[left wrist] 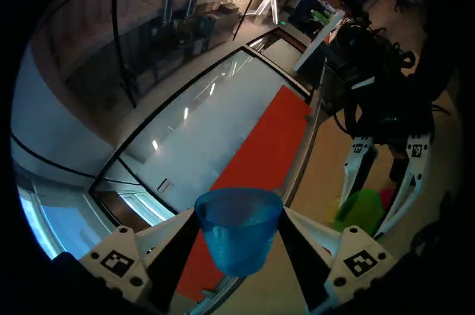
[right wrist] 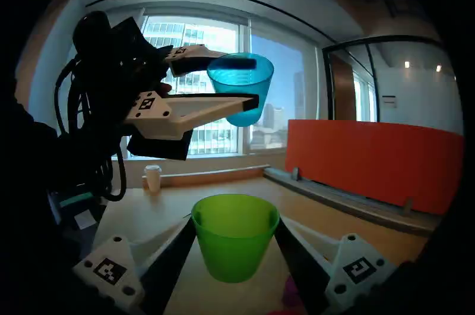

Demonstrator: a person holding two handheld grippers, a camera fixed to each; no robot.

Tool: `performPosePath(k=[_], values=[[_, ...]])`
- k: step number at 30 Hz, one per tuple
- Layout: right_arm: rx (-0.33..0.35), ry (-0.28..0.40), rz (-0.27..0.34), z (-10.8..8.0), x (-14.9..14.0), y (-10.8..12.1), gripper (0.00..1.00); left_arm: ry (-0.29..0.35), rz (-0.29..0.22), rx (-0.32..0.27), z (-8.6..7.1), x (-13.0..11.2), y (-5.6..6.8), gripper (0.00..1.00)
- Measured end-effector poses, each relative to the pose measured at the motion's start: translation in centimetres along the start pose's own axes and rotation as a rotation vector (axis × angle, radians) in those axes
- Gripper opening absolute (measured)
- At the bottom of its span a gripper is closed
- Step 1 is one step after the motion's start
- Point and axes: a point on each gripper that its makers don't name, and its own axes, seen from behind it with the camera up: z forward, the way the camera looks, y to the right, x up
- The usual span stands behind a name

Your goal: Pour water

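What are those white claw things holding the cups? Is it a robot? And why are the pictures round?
It is not a robot. A person holds a tool in each hand, called a hand-held gripper, and it pinches things with two white fingers. A small camera rides on each tool, and its wide lens makes the picture round.

The left gripper view looks along the left hand-held gripper, which pinches a blue cup. The right gripper view looks along the right hand-held gripper, which pinches a green cup over a wooden table. That view also shows the left one farther off, holding the blue cup higher than the green cup.

A small paper cup stands at the back by the window. I cannot tell whether either held cup has water in it.
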Motion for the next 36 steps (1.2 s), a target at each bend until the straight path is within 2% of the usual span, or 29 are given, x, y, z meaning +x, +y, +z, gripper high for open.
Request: performPosePath(k=[14,36], values=[[0.007,0.000,-0.003,0.6,0.3,0.1,0.91,0.004,0.100,0.004,0.2,0.9,-0.2,0.86],[0.007,0.002,-0.010,0.7,0.5,0.3,0.91,0.009,0.169,0.016,0.4,1.2,-0.4,0.86]])
